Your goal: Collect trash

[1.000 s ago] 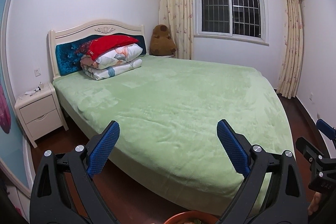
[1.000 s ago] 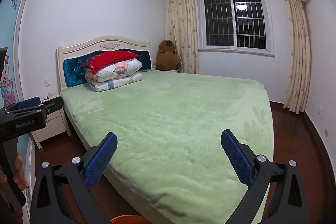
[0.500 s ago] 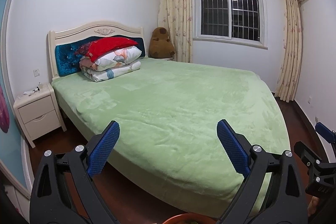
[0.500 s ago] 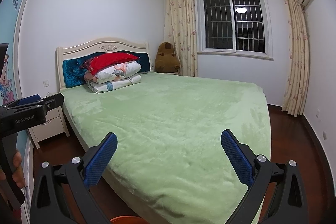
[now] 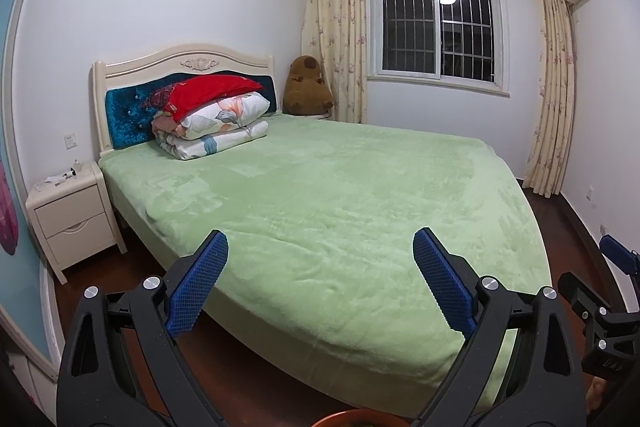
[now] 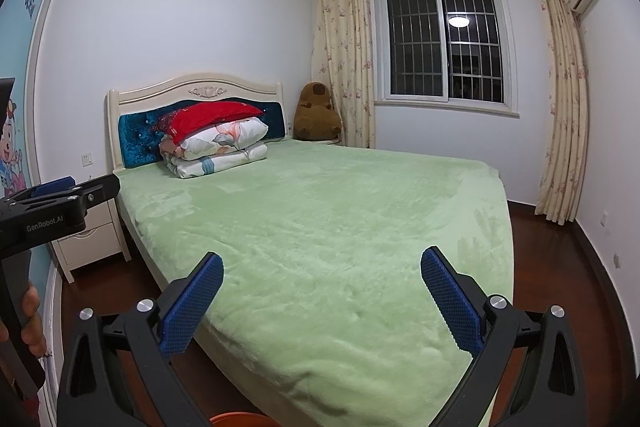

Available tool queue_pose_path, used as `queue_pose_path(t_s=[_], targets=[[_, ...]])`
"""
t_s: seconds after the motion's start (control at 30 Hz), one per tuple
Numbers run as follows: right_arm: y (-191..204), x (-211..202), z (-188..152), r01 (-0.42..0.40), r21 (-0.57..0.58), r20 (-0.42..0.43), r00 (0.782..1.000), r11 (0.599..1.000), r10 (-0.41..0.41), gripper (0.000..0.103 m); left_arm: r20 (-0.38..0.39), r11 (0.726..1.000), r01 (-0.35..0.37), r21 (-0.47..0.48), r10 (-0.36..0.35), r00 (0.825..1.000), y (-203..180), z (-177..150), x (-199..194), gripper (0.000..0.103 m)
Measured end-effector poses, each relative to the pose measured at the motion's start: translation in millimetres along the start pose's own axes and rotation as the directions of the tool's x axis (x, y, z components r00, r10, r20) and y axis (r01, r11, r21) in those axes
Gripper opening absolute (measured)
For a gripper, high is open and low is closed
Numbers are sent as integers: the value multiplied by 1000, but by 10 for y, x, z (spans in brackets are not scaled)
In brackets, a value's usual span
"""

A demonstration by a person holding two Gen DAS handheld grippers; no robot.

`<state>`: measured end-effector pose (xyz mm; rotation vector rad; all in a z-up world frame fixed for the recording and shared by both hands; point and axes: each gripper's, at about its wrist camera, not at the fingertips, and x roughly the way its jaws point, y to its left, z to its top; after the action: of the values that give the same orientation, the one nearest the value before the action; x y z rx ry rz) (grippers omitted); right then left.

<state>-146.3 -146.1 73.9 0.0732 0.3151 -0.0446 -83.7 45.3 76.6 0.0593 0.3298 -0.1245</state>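
Note:
My left gripper is open and empty, its blue pads spread wide over the foot of a green bed. My right gripper is open and empty too, held over the same bed corner. Each gripper shows at the edge of the other's view: the right gripper and the left gripper, which a hand holds. Small pale scraps lie on a cream nightstand. An orange rim peeks in below the left gripper, and again below the right one.
Folded bedding with a red pillow is stacked at the headboard. A brown plush toy sits in the far corner by the curtains. Dark wood floor runs along both sides of the bed. A barred window is in the far wall.
Both views have drifted slightly, and the room sits a little lower in frame. The orange rim shows less in the left wrist view. Both grippers have stayed open and empty.

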Motion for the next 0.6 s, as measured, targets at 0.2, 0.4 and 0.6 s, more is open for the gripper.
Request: queue_pose_path(t_s=[0.2, 0.4, 0.6], targets=[[2, -4, 4, 2, 0, -1, 1000, 1000, -2, 97, 0, 1000, -11, -3, 11, 1000, 4, 9, -1, 91], [-8, -4, 9, 8, -5, 0, 1000, 1000, -8, 97, -25, 1000, -3, -20, 3, 1000, 19, 4, 51, 91], [-19, -5, 13, 10, -4, 1, 1000, 1000, -10, 97, -44, 999, 17, -33, -18, 999, 42, 8, 80, 91]])
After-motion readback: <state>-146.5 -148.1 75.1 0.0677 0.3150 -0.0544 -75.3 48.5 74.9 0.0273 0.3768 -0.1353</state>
